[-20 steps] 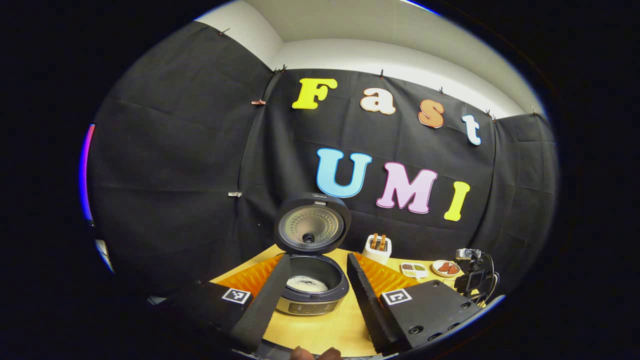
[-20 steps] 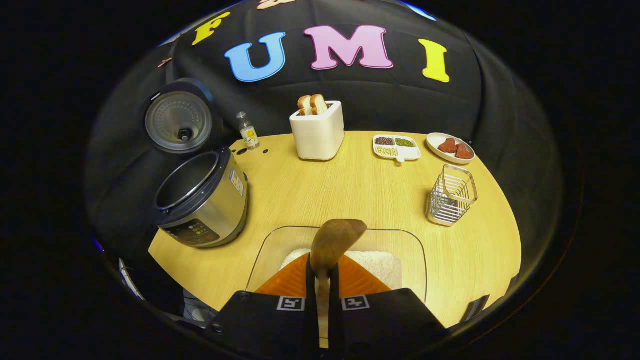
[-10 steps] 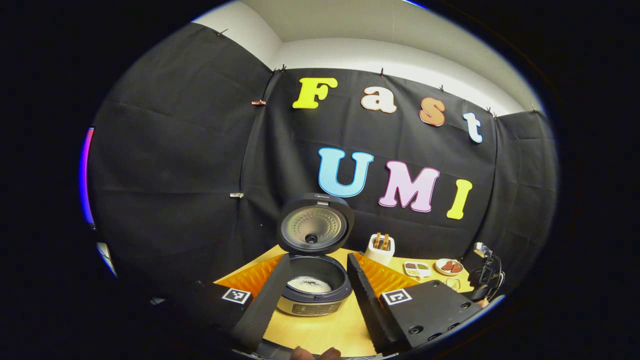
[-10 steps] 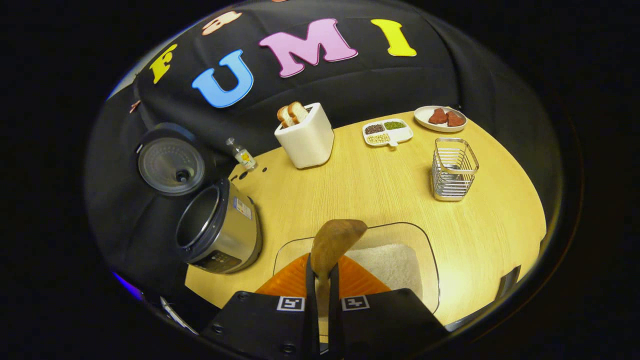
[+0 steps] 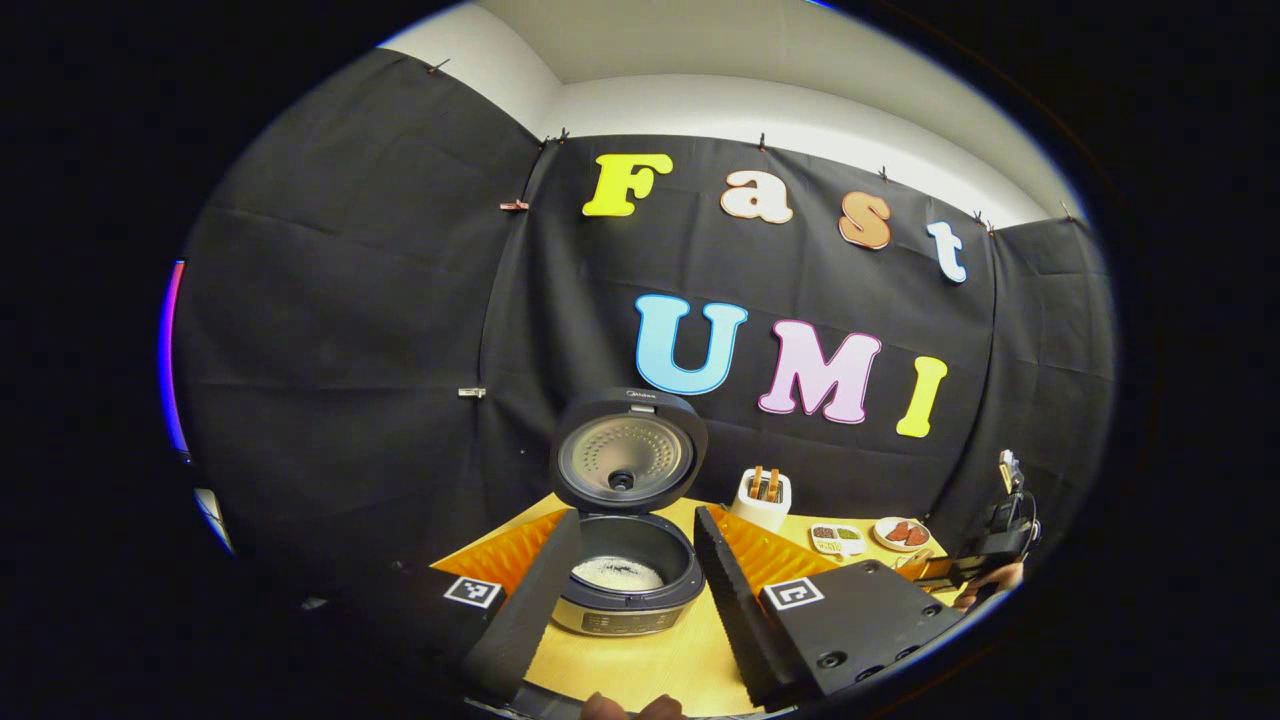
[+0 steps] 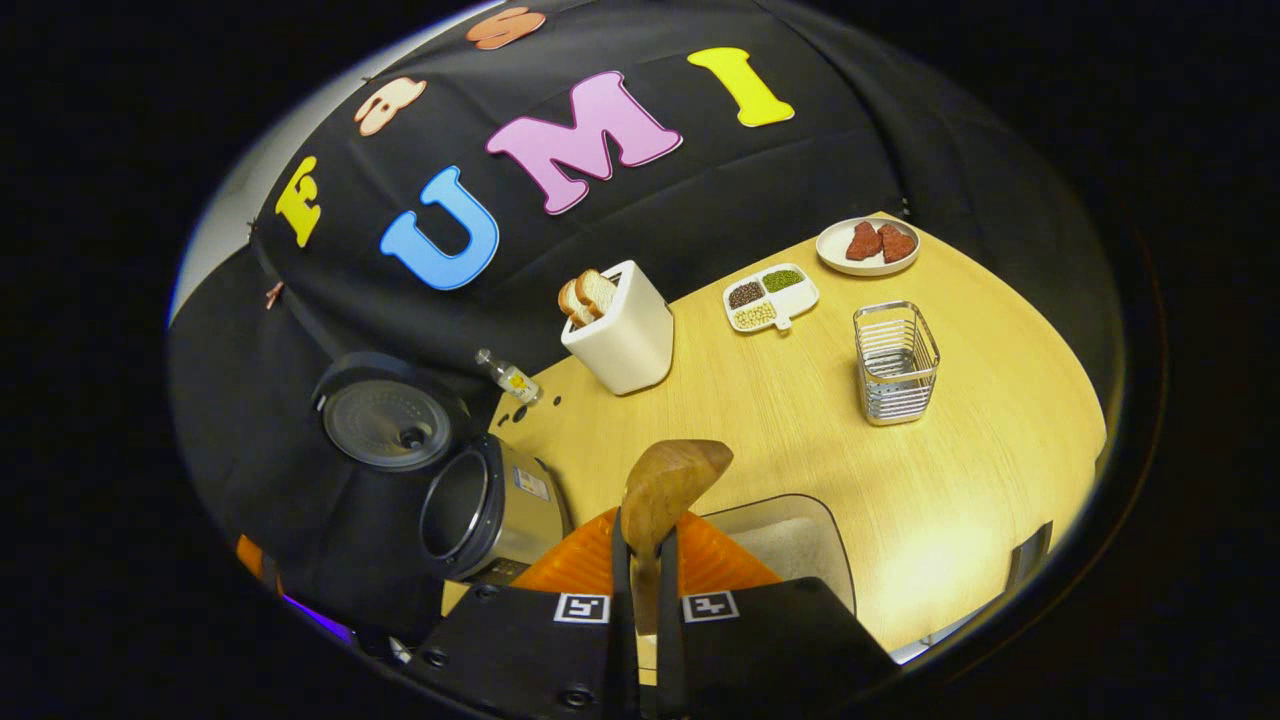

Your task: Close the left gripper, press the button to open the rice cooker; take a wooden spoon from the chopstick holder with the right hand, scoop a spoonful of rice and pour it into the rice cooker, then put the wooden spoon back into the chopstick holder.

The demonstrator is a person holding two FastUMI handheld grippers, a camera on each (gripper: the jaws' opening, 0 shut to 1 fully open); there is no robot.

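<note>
With rice already lying in the open rice cooker (image 5: 625,572), the right hand-held gripper (image 6: 640,545) is clenching the wooden spoon (image 6: 668,487). Returning it calls for aiming at the chopstick holder (image 6: 895,362); the left hand-held gripper (image 5: 630,575) is idling released.

**Cooker open, spoon clear of its holder**

The rice cooker (image 5: 625,575) stands on the table, lid upright, white rice in its dark pot. The wooden spoon (image 6: 668,485) points bowl-forward, clamped by its handle. The wire chopstick holder (image 6: 895,363) stands upright, well apart.
</note>
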